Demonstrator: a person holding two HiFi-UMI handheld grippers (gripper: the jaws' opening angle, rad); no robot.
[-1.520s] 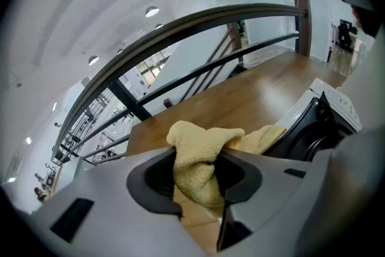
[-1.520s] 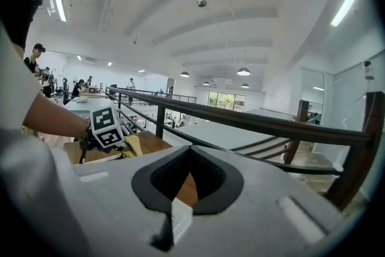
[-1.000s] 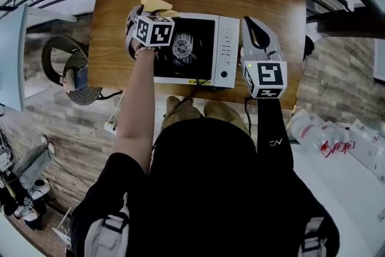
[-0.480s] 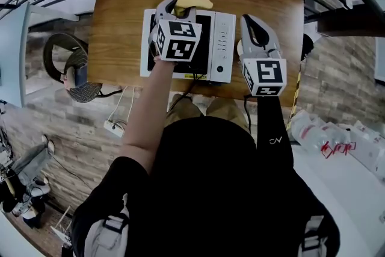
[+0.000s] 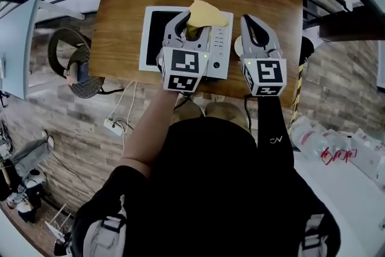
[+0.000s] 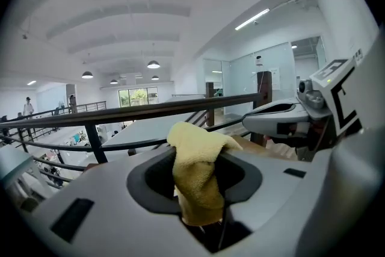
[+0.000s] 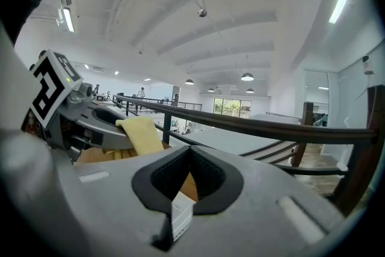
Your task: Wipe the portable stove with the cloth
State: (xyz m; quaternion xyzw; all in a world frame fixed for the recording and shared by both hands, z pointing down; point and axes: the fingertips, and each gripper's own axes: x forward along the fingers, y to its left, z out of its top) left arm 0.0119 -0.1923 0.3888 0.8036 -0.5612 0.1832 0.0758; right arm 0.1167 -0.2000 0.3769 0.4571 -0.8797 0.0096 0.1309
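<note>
**A:** Far L first, what was there?
**B:** On the floor, near-L of the table (image 5: 120,15): a white power strip (image 5: 110,126) w/ cords. The table itself was wood and ran across the far part of the head view. A dark rail (image 6: 150,111) ran past its far edge.

**A:** And the stove?
**B:** The stove (image 5: 153,33) sat mid-table, closer to the near edge. White body, black top on the L, and a white panel (image 5: 220,48) w/ buttons down its R side.

**A:** L claw?
**B:** The L claw (image 5: 191,22) was over the stove's R half, tips pointing far. Its jaws were clamped on the cloth (image 5: 207,11). The cloth was yellow and pinched btwn the pads, w/ a bunched end sticking out past the tips.

**A:** Where was the cloth vs. the stove?
**B:** At the stove's far-R corner, over the far end of the panel. Couldn't tell if it touched the stove.

**A:** R claw?
**B:** The R claw (image 5: 254,27) was just R of the stove, alongside the L claw but apart from it, also pointing far. Its jaws were closed tip to tip w/ nothing held. Its own view showed the L claw and cloth off to the L.
</note>
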